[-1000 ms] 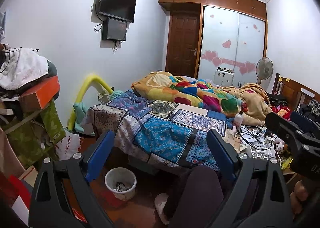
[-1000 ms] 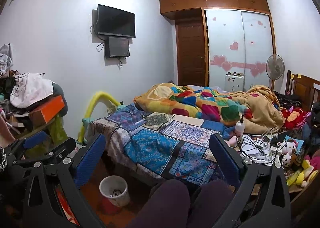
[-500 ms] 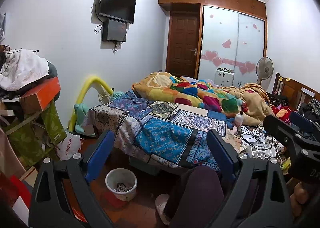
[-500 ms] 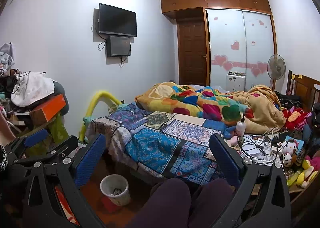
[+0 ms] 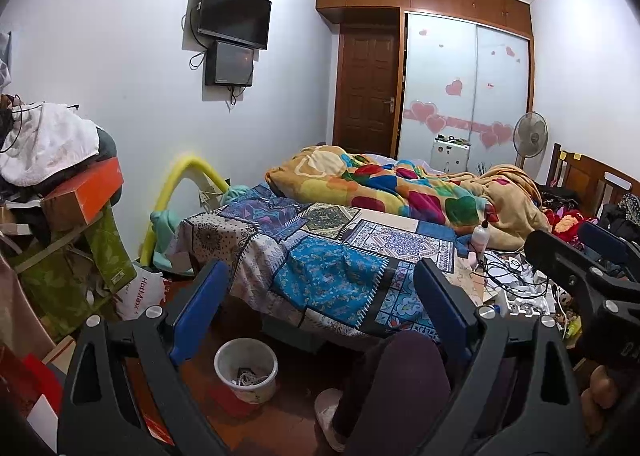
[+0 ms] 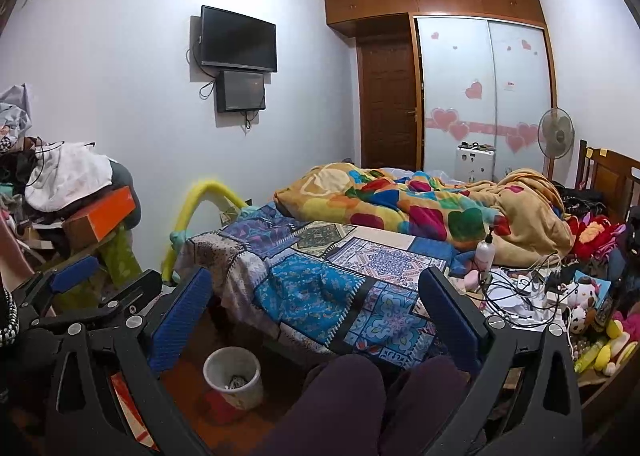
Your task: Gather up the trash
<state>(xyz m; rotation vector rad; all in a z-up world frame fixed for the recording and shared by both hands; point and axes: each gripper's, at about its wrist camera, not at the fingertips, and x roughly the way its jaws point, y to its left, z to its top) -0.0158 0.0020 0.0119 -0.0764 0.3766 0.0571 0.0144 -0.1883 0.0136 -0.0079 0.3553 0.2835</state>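
Observation:
A white waste bin (image 5: 245, 370) with scraps inside stands on the wooden floor at the foot of the bed; it also shows in the right wrist view (image 6: 233, 376). My left gripper (image 5: 320, 288) is open and empty, held above the bin and my knees. My right gripper (image 6: 316, 296) is open and empty at the same height. The right gripper shows at the right edge of the left wrist view (image 5: 576, 260), and the left gripper at the left of the right wrist view (image 6: 92, 288). White papers and cables (image 6: 516, 292) lie on the bed's near right corner.
A bed with a patchwork cover (image 5: 332, 256) and a bright blanket (image 5: 400, 191) fills the middle. A cluttered pile with an orange box (image 5: 84, 191) stands at the left. A white bottle (image 6: 485, 252), soft toys (image 6: 588, 296) and a fan (image 6: 555, 135) are at the right. My legs (image 6: 360, 408) are below.
Both grippers have drifted very slightly; the view has barely shifted. Nothing was taken hold of or let go.

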